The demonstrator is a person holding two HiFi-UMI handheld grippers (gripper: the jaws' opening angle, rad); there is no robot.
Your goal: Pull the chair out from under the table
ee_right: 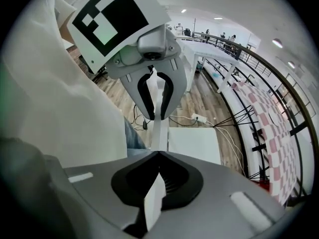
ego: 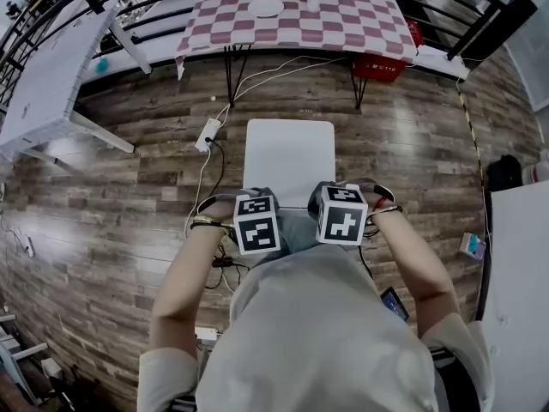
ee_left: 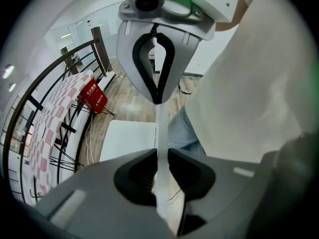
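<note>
Left gripper (ee_left: 160, 158) and right gripper (ee_right: 158, 156) each pinch the thin backrest (ee_left: 160, 123), spaced for an even pull. The chair (ego: 290, 157) stands at six o'clock of the table (ego: 343, 24), apart from it.

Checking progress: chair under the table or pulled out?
Pulled out. Head view shows the chair seat wholly over bare floor, with a strip of floor between it and the checkered table.
</note>
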